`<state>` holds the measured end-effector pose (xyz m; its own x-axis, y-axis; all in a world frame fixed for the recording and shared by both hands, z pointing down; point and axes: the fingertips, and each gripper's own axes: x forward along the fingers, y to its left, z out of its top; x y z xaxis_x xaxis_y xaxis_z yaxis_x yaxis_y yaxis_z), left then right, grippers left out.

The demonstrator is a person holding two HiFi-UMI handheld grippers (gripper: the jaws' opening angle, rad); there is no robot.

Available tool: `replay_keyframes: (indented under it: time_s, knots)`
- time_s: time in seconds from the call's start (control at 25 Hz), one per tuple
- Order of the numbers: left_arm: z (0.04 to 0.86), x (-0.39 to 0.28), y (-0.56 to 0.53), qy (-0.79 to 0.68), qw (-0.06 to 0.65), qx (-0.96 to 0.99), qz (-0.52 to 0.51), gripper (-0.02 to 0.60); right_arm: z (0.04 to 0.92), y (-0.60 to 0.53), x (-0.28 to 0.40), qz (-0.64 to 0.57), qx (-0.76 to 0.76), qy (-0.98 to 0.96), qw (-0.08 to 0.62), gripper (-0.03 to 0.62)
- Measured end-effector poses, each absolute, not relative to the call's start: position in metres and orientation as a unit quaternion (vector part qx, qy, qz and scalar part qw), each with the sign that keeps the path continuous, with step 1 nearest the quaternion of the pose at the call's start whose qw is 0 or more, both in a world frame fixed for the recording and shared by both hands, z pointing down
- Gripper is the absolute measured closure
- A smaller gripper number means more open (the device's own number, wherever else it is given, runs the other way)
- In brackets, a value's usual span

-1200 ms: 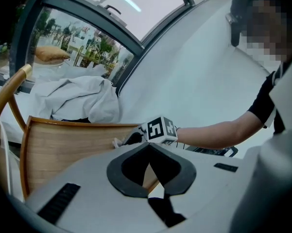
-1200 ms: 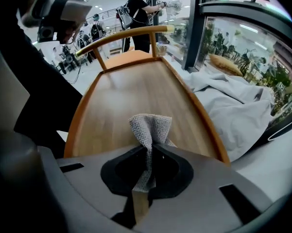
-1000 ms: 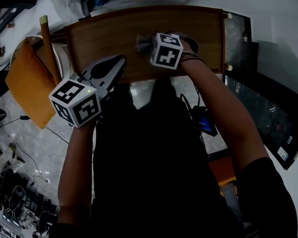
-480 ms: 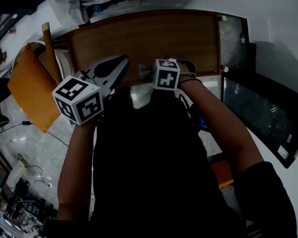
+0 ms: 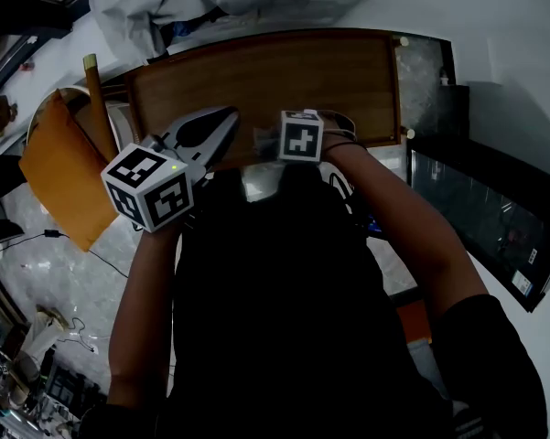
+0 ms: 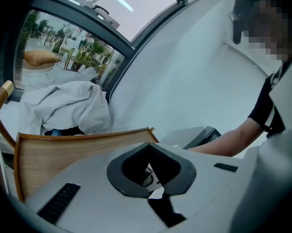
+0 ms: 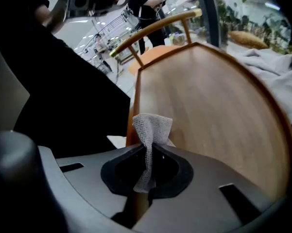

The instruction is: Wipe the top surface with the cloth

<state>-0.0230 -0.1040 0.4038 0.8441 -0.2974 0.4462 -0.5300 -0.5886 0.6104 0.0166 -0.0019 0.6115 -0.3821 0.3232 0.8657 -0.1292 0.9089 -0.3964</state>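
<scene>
While both forearms reach forward from the dark torso in the head view, the left gripper (image 5: pixel 225 117) is held over the near left corner of the wooden tabletop (image 5: pixel 284 76), its marker cube low toward the person and its long jaws pointing up and to the right across the wood. The right gripper (image 5: pixel 279 140) sits at the near edge of the same top, just beside the left one, the wrist bent inward so that its cube faces the camera. A grey cloth (image 5: pixel 264 138) pokes out to the left of that cube, lying over the table's near rim. An orange chair (image 5: pixel 59 176) stands to the left of the table, and a heap of white fabric (image 5: pixel 192 3) lies beyond its far edge.

Seen from the left gripper view, the left gripper (image 6: pixel 148 143) has its jaws brought together at the tips with nothing caught between them. It hangs above the tabletop (image 6: pixel 63 152), and the person's right forearm (image 6: pixel 233 140) stretches in from the right. The white fabric (image 6: pixel 68 106) is piled past the far rim.

From the right gripper view, the right gripper (image 7: pixel 148 148) is clamped on the cloth (image 7: pixel 153 127), which is pinched into a narrow strip between the jaws and fans out above their tips. The free end stands over the tabletop's (image 7: pixel 218 106) rim, close to the person's dark clothing, with most of the wood stretching away ahead and to the right.
</scene>
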Motion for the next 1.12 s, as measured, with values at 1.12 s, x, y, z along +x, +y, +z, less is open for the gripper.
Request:
replay_keyframes:
  time_s: [1.12]
  knots:
    - [0.425, -0.001, -0.103, -0.237, 0.413, 0.863, 0.167, 0.569, 0.602, -0.221, 0.077, 0.049, 0.155, -0.802, 0.575, 0.559]
